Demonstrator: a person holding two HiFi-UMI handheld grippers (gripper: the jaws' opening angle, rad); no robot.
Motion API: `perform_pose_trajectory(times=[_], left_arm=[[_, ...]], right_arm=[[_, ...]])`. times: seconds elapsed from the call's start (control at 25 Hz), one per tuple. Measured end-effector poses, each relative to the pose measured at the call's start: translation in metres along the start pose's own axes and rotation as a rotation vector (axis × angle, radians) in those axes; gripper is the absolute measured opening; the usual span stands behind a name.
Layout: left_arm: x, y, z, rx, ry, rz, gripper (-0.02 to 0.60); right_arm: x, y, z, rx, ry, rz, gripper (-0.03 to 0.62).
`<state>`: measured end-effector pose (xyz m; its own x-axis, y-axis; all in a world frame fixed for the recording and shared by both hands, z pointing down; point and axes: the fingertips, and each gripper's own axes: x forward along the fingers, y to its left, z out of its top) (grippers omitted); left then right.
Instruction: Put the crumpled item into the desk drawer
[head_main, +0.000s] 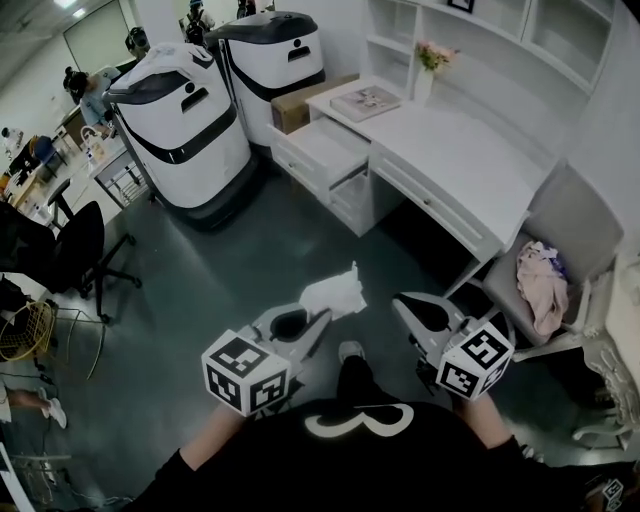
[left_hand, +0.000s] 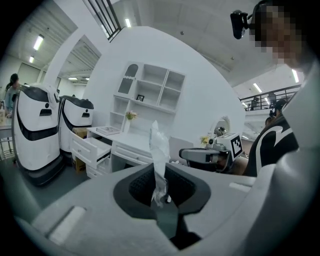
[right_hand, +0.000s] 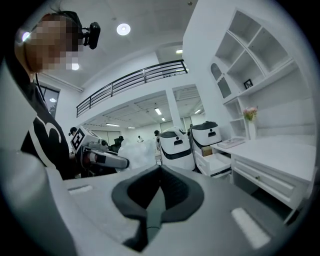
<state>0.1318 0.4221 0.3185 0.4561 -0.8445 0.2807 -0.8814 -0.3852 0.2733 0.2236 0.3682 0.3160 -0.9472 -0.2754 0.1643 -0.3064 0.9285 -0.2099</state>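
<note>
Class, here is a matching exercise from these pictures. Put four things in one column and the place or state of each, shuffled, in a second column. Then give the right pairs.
Things
1. crumpled item
2. desk drawer
3. right claw
4. pink cloth

Place or state
A. pulled open
B. shut, with nothing in it
C. lying on the grey chair
D. gripped in the left claw

Pairs: 1-D, 2-A, 3-B, 4-C

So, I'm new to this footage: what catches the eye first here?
The white crumpled item, pinched in the left gripper, sticks up at the middle of the head view. Beyond it stands the white desk with one drawer pulled open, two bulky white machines at its left.
</note>
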Motion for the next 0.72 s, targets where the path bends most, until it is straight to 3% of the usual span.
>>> perform_pose_trajectory(times=[0.48, 0.72], left_arm=[[0.142, 0.120, 0.044, -0.094, 0.084, 0.043, 0.048], [0.215, 0.179, 0.075, -0.099, 0.114, 0.069, 0.048]], right_arm=[[0.099, -0.157, 0.019, 0.094, 0.076, 0.052, 0.002], [0.150, -0.235, 0.032, 0.115, 0.111, 0.084, 0.002]])
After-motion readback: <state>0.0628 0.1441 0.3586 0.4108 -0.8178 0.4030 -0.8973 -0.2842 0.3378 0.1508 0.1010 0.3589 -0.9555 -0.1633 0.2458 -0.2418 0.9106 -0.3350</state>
